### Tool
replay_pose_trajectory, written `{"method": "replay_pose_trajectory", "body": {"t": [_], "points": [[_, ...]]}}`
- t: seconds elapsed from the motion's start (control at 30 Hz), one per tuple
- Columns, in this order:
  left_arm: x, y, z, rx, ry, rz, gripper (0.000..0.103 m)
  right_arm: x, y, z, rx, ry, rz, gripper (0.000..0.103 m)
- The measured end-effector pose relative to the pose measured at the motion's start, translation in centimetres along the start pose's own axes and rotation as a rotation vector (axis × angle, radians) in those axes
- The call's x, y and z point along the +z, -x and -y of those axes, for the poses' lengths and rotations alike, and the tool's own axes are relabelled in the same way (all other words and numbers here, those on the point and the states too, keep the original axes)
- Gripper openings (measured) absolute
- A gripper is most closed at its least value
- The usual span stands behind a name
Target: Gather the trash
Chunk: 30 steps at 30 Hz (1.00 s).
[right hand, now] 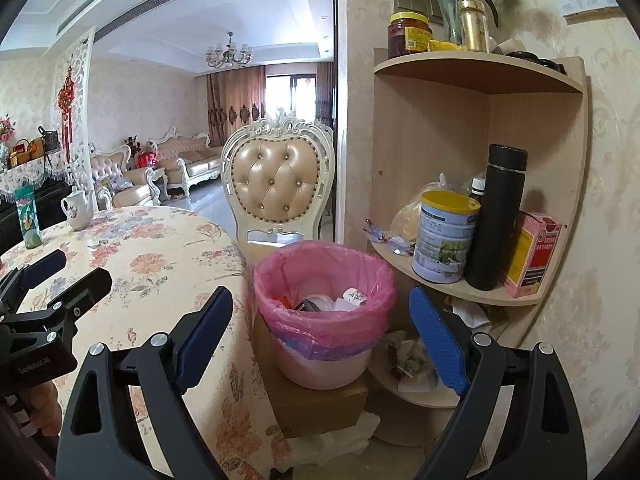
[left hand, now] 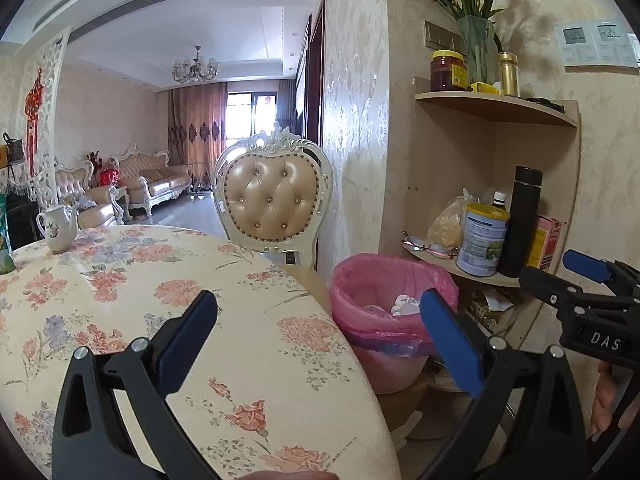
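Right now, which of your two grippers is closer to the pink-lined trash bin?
Right. The right gripper faces the bin head-on, its open jaws framing it. The left gripper hangs over the table edge, with the bin off to its right.

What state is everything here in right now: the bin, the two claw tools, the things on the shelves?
Left gripper: open, holding nothing.
Right gripper: open, holding nothing.
Bin with pink plastic liner: upright on a cardboard box, partly filled with trash.
Black cylindrical flask: upright, capped.
Yellow-lidded round tin: upright, lid on.
White floral teapot: upright on the table.
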State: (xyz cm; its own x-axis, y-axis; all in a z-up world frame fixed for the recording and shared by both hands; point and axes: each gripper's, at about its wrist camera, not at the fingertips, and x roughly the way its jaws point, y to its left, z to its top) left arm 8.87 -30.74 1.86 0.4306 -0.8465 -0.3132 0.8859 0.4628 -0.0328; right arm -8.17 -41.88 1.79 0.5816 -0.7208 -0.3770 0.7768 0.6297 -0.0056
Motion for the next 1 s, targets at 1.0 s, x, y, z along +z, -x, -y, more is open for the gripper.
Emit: {"method": "replay_pose_trajectory", "body": {"t": [1.0], "points": [[-0.26,-0.16,-0.06,-0.021,0.005,-0.007,0.098,-0.14,0.18,0.05,-0.007,-0.005,0.016,0.085]]}}
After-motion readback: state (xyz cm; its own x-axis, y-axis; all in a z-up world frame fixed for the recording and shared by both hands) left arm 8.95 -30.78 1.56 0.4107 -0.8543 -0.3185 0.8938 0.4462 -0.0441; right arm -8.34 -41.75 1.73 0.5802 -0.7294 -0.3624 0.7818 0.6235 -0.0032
